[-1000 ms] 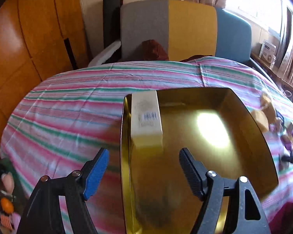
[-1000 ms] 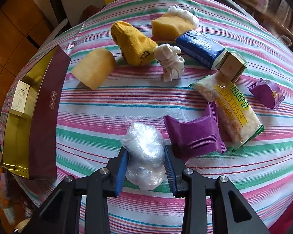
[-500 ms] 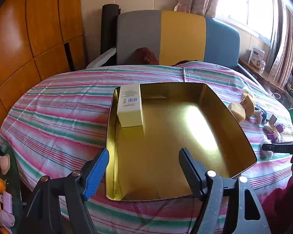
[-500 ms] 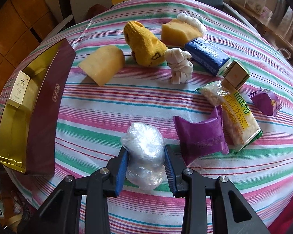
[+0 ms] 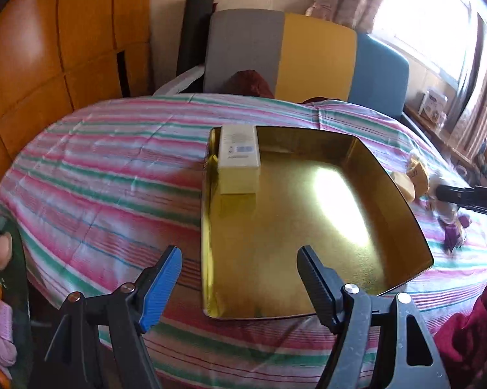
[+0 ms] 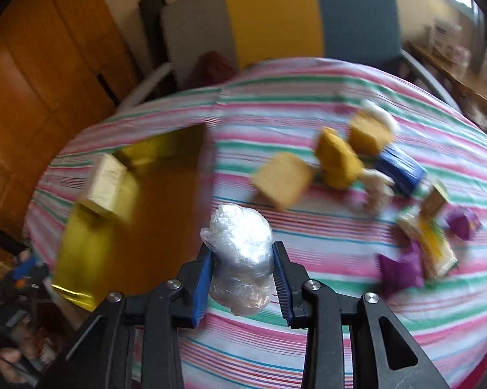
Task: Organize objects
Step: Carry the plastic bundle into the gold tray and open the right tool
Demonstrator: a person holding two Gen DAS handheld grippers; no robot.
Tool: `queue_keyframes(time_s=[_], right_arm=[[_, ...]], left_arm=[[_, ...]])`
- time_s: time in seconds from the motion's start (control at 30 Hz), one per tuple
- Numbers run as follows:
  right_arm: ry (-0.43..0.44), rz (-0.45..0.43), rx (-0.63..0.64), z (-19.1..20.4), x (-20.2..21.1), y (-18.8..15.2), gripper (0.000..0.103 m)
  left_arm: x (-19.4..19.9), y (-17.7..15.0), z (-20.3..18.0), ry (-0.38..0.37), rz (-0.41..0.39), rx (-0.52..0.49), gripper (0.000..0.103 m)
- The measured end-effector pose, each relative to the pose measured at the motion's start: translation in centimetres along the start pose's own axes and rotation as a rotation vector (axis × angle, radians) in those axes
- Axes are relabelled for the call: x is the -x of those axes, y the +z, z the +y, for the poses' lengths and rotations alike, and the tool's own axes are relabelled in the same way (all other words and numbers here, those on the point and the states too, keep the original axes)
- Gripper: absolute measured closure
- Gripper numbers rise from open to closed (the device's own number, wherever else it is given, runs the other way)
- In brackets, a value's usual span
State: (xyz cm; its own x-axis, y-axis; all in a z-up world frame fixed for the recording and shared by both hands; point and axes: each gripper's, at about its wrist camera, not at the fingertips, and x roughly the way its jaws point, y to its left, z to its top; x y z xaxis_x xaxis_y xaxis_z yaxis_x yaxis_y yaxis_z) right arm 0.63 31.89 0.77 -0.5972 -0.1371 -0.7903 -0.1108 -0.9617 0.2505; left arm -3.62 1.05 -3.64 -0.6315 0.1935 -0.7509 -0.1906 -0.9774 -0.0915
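Note:
A gold tray lies on the striped tablecloth, and a cream box rests in its far left corner. My left gripper hovers open over the tray's near edge with nothing between its jaws. In the right wrist view my right gripper is shut on a crumpled clear plastic bundle, lifted above the cloth beside the gold tray. The cream box shows in that tray too. The right gripper's dark tip enters the left wrist view from the right.
Loose items lie to the right on the cloth: a yellow sponge, a yellow sock, a blue packet, purple packets and a yellow snack bag. A grey, yellow and blue sofa stands behind the table. Clutter lies on the floor at left.
The right gripper has lifted the plastic bundle off the cloth and swung it left toward the tray. The left gripper has drawn back, so the whole tray now shows.

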Motion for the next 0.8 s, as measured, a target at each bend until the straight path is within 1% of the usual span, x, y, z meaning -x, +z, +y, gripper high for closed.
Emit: queue_keyframes(time_s=[0.07,0.13,0.23,0.3,0.37,0.43,0.47,0.53,0.6,0.63,0.67,0.7,0.73,0.8], right_arm=[[0.064,0.008,0.051,3.6,-0.8,0.6,0.067],[0.118,0.036,0.094,6.9,-2.5,0.9,0.067],[0.159,0.091,0.147,11.5,-5.8,0.8,0.067],[0.188,0.152,0.16,14.3,-8.6,0.7,0.067],[0.203,0.191,0.174,16.4,-10.9,0.7,0.067],[0.221,0.224,0.158,18.3,-13.2,0.9,0.066],[0.233,0.236,0.143,18.9,-14.0,1.0,0.066],[0.228,0.252,0.111,19.9,-15.8,1.4,0.064],[0.248,0.257,0.082,20.2,-16.7,1.6,0.062],[0.257,0.257,0.064,20.1,-16.9,1.7,0.056],[0.265,0.252,0.049,19.9,-16.8,1.9,0.047],[0.279,0.241,0.036,19.6,-16.5,1.8,0.042],[0.285,0.23,0.033,19.4,-16.2,1.8,0.038],[0.279,0.215,0.04,18.8,-15.4,1.7,0.038]], left_arm=[[0.0,-0.2,1.4,-0.005,0.012,0.044,0.029],[0.0,-0.3,2.9,-0.002,0.026,0.085,0.029],[0.0,-0.8,4.8,0.003,0.034,0.134,0.03],[0.0,-0.9,5.7,0.007,0.037,0.159,0.03],[0.0,-1.0,6.1,0.012,0.036,0.17,0.032],[-0.2,-1.1,6.5,0.016,0.04,0.177,0.033],[-0.3,-1.2,6.6,0.015,0.044,0.182,0.033],[-0.5,-1.3,6.8,0.016,0.048,0.185,0.033],[-0.8,-1.4,6.9,0.014,0.055,0.182,0.033],[-1.0,-1.4,6.8,0.016,0.06,0.179,0.033],[-1.0,-1.5,6.7,0.018,0.062,0.175,0.033],[-1.1,-1.6,6.7,0.018,0.068,0.168,0.033],[-1.2,-1.6,6.6,0.017,0.071,0.166,0.033],[-1.2,-1.7,6.3,0.019,0.073,0.156,0.033]])
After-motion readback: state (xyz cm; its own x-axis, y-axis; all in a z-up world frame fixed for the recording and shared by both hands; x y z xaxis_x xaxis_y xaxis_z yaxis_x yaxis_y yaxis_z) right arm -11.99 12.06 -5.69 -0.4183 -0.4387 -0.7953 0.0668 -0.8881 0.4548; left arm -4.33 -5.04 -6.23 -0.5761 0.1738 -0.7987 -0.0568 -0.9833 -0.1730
